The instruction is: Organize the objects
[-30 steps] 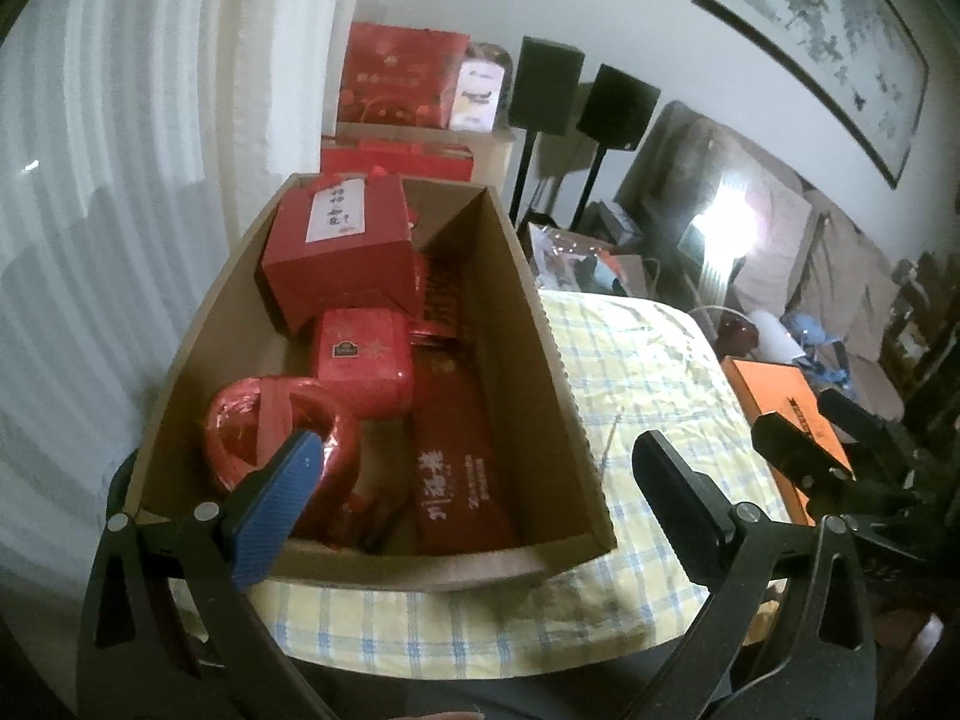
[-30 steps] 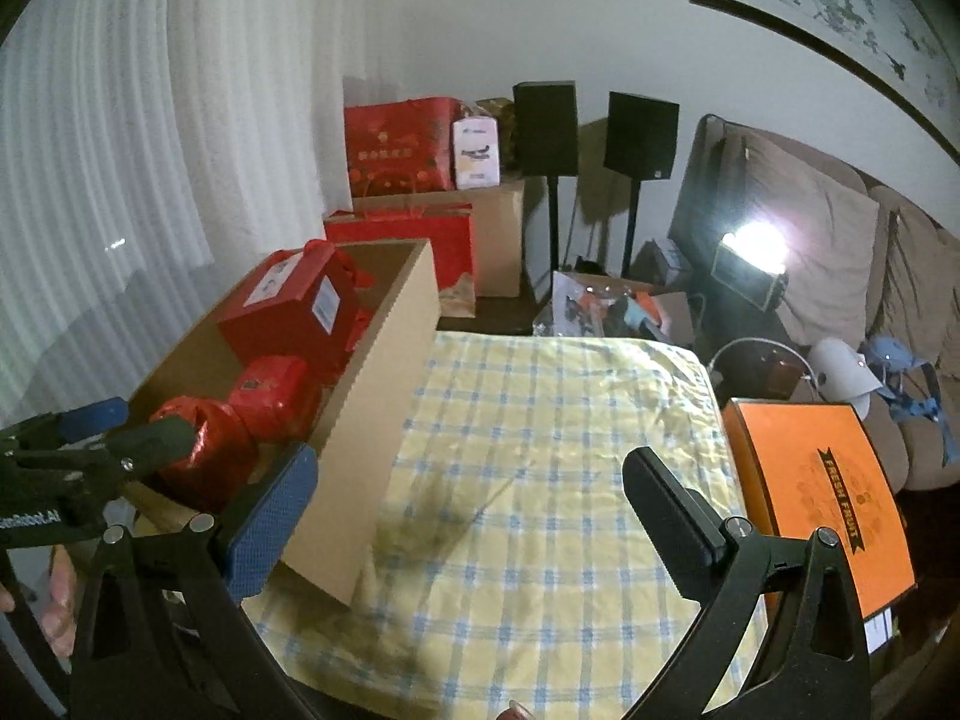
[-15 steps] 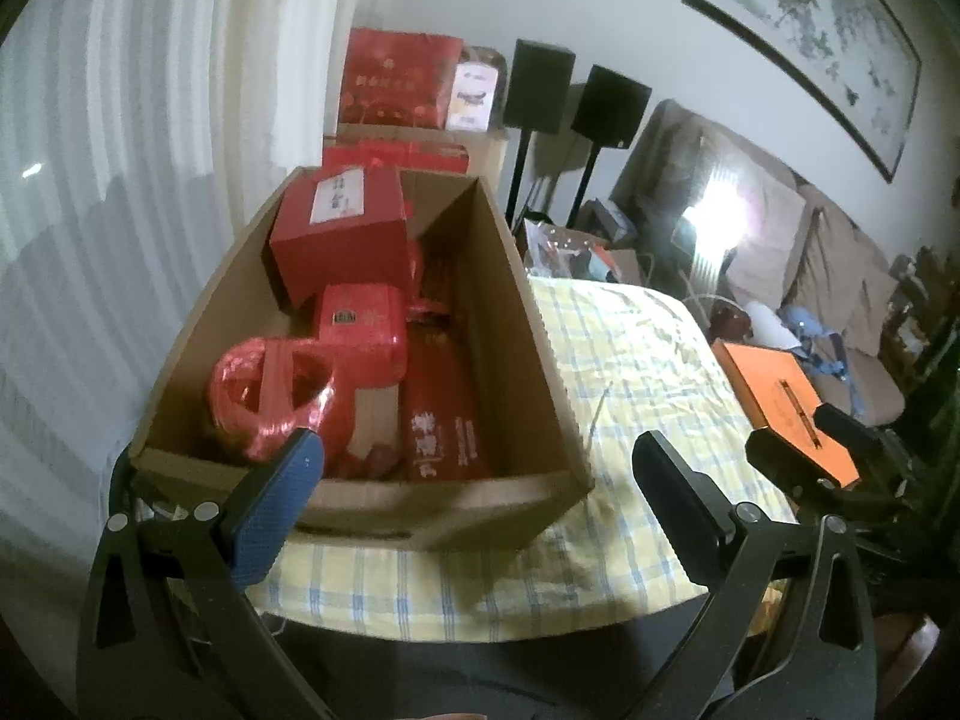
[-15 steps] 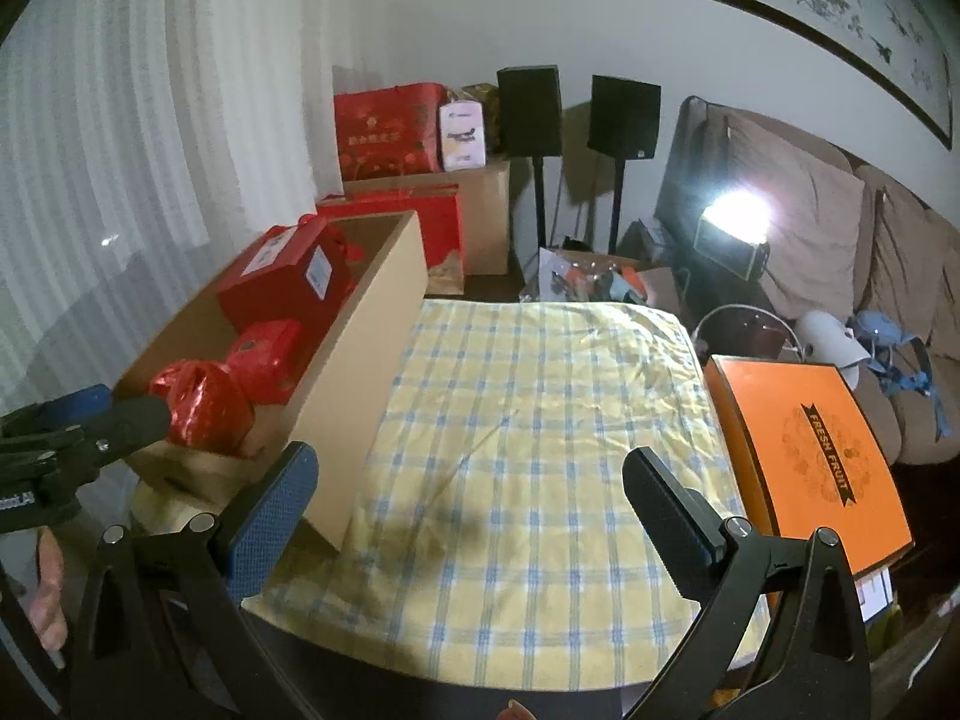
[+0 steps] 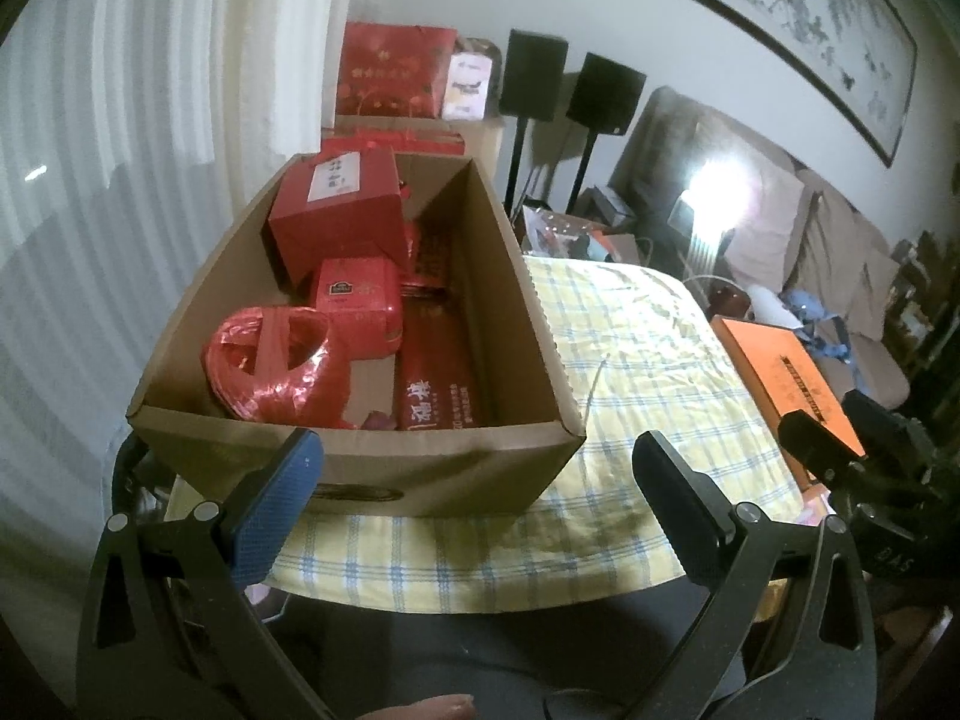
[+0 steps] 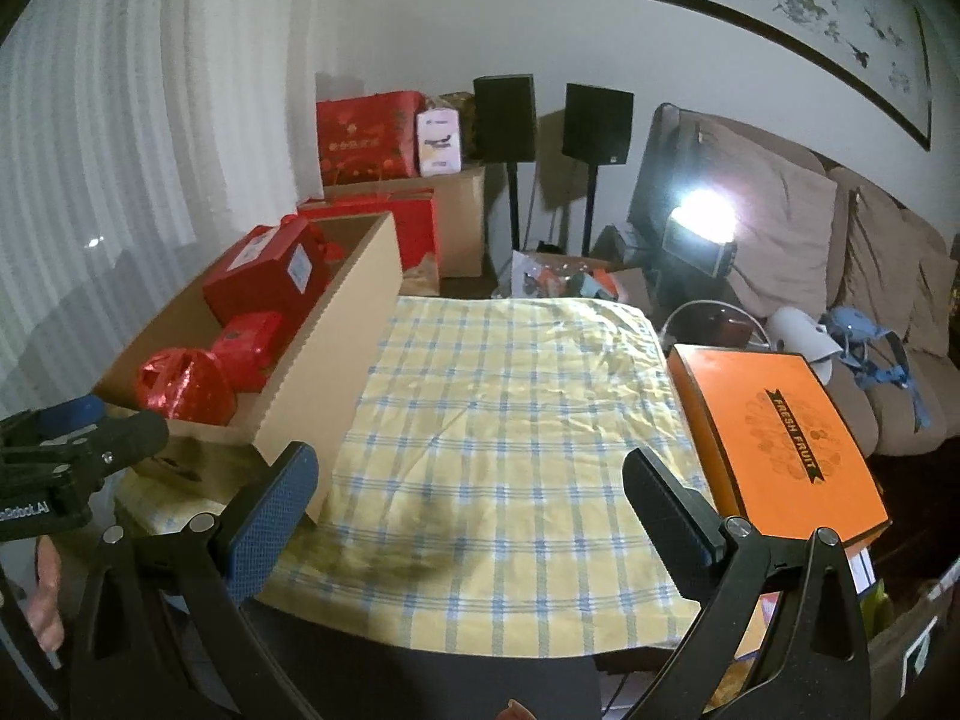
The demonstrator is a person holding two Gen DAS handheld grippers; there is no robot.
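Note:
An open cardboard box stands on the left of a table with a yellow checked cloth. In it lie a large red gift box, a small red tin, a shiny red foil bundle and a flat red packet. The box also shows in the right wrist view. My left gripper is open and empty just in front of the box's near wall. My right gripper is open and empty above the cloth's near edge.
An orange "Fresh Fruit" box lies at the table's right edge. Behind the table stand red gift boxes on cartons, two black speakers on stands, a bright lamp and a sofa. A curtain hangs on the left.
Both grippers have pulled back toward me and risen. The box now sits farther from the left gripper, with its near outer wall in view. Nothing was grasped.

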